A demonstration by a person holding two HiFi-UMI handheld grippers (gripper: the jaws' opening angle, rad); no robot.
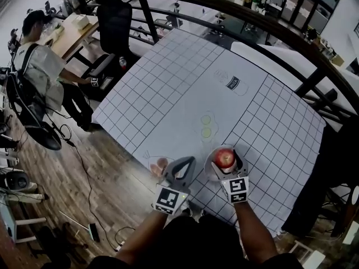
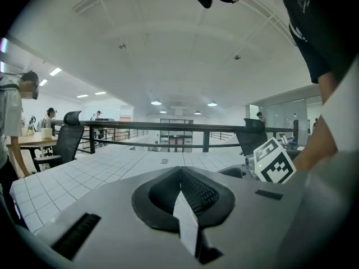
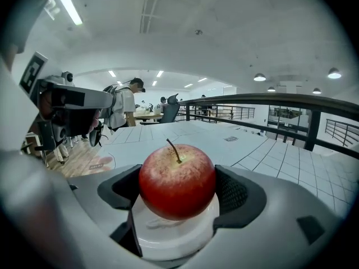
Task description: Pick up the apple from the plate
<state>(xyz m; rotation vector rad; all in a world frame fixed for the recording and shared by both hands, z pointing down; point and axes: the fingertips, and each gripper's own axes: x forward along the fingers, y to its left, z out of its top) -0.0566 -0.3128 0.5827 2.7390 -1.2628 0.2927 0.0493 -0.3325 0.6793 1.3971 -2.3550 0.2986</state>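
A red apple with a stem sits over a small white plate near the front edge of the grid-printed table. My right gripper reaches from the near side, and its dark pads press both flanks of the apple. In the right gripper view the plate shows just beneath the fruit; I cannot tell whether the two touch. Left of the plate my left gripper hovers with its jaws together and nothing between them. In its own view the left gripper points across the table.
The white grid mat carries printed outlines: a bottle, green circles and a peach-coloured shape. A dark curved railing runs behind the table. A person and an office chair are at the far left.
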